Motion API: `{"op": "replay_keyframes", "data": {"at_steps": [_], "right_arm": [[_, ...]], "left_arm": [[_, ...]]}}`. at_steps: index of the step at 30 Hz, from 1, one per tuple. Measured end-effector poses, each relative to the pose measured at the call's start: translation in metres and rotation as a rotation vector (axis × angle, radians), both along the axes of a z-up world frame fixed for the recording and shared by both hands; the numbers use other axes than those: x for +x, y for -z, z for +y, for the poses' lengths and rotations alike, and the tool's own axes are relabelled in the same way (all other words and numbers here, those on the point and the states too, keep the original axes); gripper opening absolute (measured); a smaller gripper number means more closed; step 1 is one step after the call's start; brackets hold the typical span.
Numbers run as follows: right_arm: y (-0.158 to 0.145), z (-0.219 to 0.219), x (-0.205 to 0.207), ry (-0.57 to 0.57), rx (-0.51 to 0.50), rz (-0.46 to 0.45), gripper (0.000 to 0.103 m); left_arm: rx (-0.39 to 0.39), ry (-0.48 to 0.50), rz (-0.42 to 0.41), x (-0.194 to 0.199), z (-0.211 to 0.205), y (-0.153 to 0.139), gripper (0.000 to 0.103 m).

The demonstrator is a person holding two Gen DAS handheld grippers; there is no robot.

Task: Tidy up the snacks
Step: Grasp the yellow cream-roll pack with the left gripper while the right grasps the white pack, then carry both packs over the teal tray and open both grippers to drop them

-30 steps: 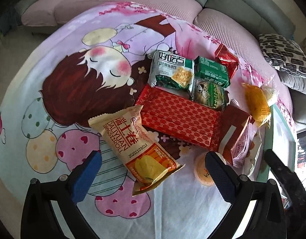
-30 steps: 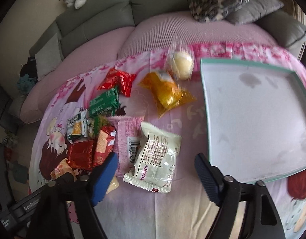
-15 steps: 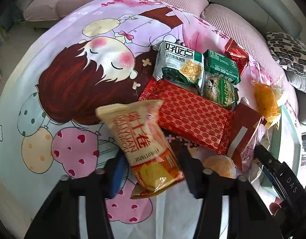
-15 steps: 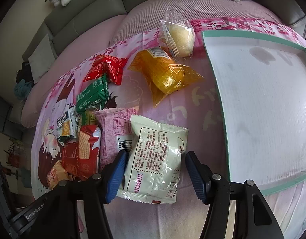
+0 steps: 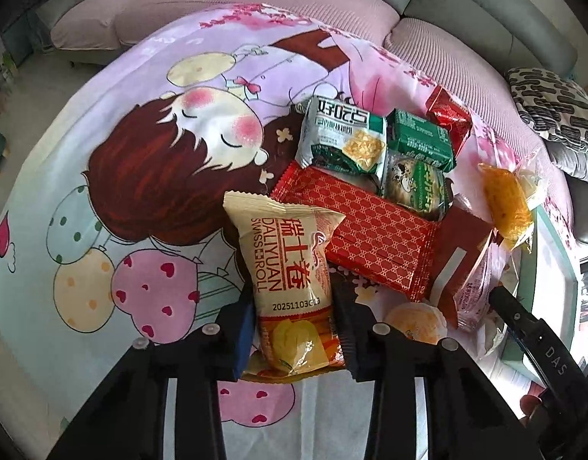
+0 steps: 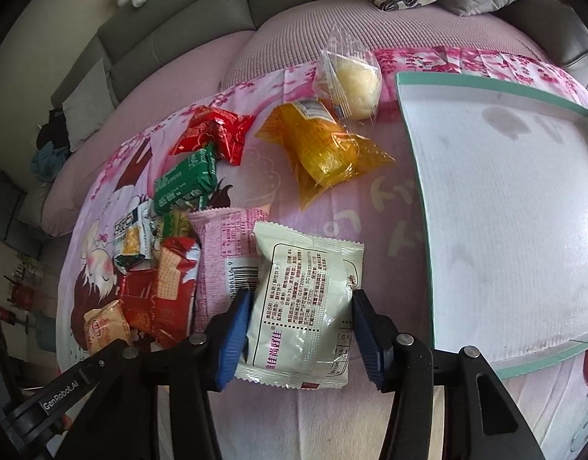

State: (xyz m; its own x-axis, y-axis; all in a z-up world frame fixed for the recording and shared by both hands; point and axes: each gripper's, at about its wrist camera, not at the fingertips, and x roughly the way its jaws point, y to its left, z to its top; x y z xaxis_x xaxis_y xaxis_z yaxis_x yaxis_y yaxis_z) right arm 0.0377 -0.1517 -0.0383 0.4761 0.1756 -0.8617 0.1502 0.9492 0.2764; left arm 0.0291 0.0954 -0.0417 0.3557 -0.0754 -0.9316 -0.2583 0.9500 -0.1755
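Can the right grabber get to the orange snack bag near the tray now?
Probably not right now. The right gripper is closing its jaws around the white snack packet, so it is busy. The orange bag itself lies uncovered farther ahead, beside the tray.

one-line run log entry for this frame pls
left gripper: shut on Swiss roll pack | right gripper: closing around white packet | tray: empty

Both wrist cameras are looking steeply down at close range along their own fingers onto a cartoon blanket (image 5: pixel 148 161). The snack pile (image 5: pixel 374 191), sitting centre-right in the left view, is appearing at the right view's left, beside a tray (image 6: pixel 420 191).
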Motion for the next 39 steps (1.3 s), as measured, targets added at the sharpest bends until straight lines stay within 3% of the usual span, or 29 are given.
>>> {"op": "replay_keyframes", "data": {"at_steps": [19, 27, 33, 39], "right_arm": [[-0.029, 0.002, 0.0, -0.037, -0.063, -0.081, 0.055], [-0.038, -0.013, 0.002, 0.005, -0.089, -0.109, 0.055], [-0.049, -0.059, -0.001, 0.126, -0.112, -0.137, 0.055], [-0.052, -0.115, -0.007, 0.285, -0.161, -0.148, 0.055]], "left_arm": [[0.058, -0.031, -0.067, 0.0, -0.002, -0.027, 0.039], [0.079, -0.018, -0.088, 0.006, -0.014, -0.043, 0.039], [0.073, 0.089, -0.141, 0.023, -0.058, -0.068, 0.039], [0.001, 0.284, -0.16, 0.046, -0.136, -0.078, 0.039]]}}
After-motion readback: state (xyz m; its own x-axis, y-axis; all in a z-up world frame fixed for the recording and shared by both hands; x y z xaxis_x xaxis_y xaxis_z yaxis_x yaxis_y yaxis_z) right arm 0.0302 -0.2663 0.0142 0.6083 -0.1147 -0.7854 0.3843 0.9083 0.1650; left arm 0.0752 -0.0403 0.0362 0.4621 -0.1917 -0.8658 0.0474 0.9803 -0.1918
